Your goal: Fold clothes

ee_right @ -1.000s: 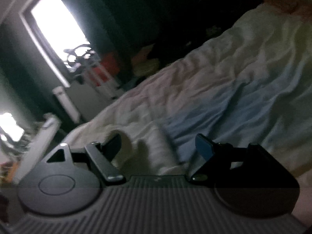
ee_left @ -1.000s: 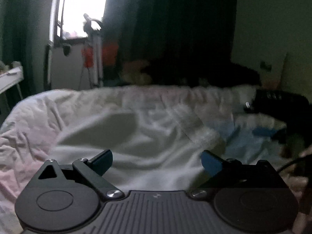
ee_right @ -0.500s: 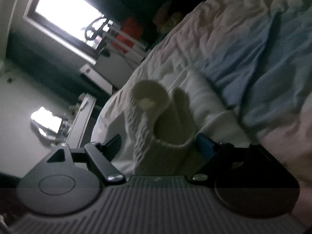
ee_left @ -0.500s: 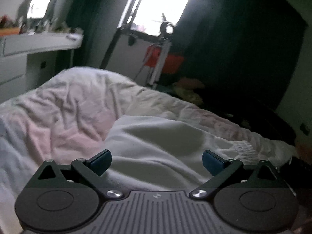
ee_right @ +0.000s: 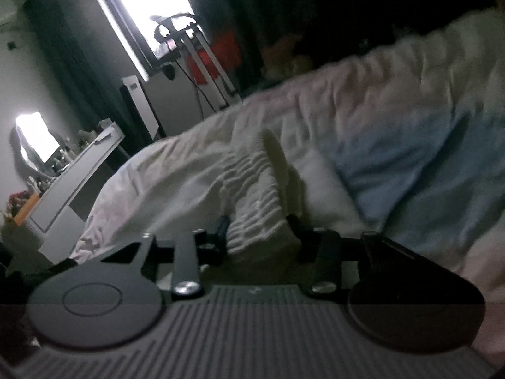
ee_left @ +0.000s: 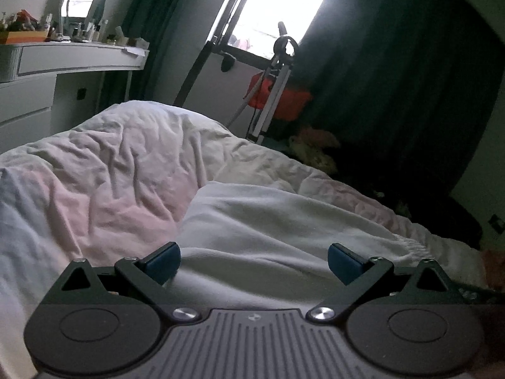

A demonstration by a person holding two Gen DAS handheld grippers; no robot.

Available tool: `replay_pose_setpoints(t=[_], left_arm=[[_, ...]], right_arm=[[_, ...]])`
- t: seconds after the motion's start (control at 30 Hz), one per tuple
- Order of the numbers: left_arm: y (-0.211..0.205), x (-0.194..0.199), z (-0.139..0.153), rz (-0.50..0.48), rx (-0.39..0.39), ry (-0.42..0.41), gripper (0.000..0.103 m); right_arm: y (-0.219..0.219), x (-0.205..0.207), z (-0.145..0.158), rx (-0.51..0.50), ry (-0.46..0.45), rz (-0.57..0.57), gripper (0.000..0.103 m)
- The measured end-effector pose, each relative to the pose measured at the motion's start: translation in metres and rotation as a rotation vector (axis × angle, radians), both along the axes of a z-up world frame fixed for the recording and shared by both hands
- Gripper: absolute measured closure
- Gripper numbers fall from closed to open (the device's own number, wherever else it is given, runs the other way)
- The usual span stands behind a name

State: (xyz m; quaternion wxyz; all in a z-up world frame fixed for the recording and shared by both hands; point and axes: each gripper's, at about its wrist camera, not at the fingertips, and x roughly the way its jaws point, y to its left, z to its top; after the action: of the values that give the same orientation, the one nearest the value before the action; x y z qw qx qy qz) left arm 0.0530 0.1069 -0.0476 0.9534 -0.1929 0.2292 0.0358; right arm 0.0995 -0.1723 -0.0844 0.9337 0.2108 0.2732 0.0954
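Note:
A white garment (ee_left: 284, 221) lies spread on the crumpled bed cover (ee_left: 110, 173). My left gripper (ee_left: 254, 260) hovers low over its near edge, open, with nothing pinched between the blue pads (ee_left: 164, 260). In the right wrist view the garment's ribbed, knitted end (ee_right: 249, 183) runs up from between the fingers of my right gripper (ee_right: 257, 232). Those jaws are closing and press on the ribbed cloth from both sides. The pads themselves are dark and partly hidden by the fabric.
The bed cover (ee_right: 410, 158) shades from white and pink to pale blue. A white dresser (ee_left: 47, 72) with small items stands at the left. Beyond the bed are a bright window, a tripod (ee_left: 274, 79), a red box (ee_left: 284, 101) and dark curtains.
The right jaws have come together on the ribbed end that stood loose between them, and that view has rolled. The left gripper swung left a second ago and has since held still.

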Motion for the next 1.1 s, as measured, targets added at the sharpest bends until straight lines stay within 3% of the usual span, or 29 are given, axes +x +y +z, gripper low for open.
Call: replay_pose_setpoints(t=[0.23, 0.3, 0.37, 0.43, 0.5, 0.53, 0.63, 0.7, 0.83, 0.97, 1.1], left_arm=[[0.006, -0.001, 0.0, 0.014, -0.052, 0.002, 0.002], [0.006, 0.002, -0.002, 0.006, -0.05, 0.026, 0.002], [0.007, 0.006, -0.006, -0.001, -0.055, 0.058, 0.003], [0.009, 0.009, -0.01, -0.003, -0.073, 0.089, 0.003], [0.013, 0.011, -0.015, -0.008, -0.105, 0.114, 0.003], [0.016, 0.012, -0.016, -0.009, -0.126, 0.125, 0.003], [0.025, 0.013, -0.021, 0.0, -0.192, 0.153, 0.003], [0.034, 0.016, -0.025, 0.019, -0.244, 0.179, 0.003], [0.053, 0.024, -0.042, 0.055, -0.39, 0.267, 0.003], [0.065, 0.027, -0.058, 0.047, -0.532, 0.307, 0.003], [0.067, 0.024, -0.059, 0.057, -0.538, 0.305, 0.003]], right_arm=[[-0.037, -0.011, 0.028, 0.064, -0.151, -0.049, 0.068], [-0.055, -0.001, 0.02, 0.106, -0.1, -0.073, 0.067], [-0.073, 0.009, 0.01, 0.164, -0.036, -0.098, 0.06], [-0.093, 0.015, -0.017, 0.307, 0.093, -0.124, 0.055], [-0.11, 0.019, -0.04, 0.437, 0.206, -0.149, 0.039], [-0.113, 0.016, -0.044, 0.474, 0.22, -0.163, 0.028], [-0.118, 0.008, -0.038, 0.493, 0.221, -0.175, 0.024], [-0.121, 0.003, -0.039, 0.512, 0.224, -0.171, 0.016], [-0.12, 0.01, -0.058, 0.561, 0.302, -0.157, 0.016], [-0.106, 0.015, -0.067, 0.586, 0.308, -0.105, 0.016], [-0.094, 0.014, -0.049, 0.551, 0.236, 0.006, 0.015]])
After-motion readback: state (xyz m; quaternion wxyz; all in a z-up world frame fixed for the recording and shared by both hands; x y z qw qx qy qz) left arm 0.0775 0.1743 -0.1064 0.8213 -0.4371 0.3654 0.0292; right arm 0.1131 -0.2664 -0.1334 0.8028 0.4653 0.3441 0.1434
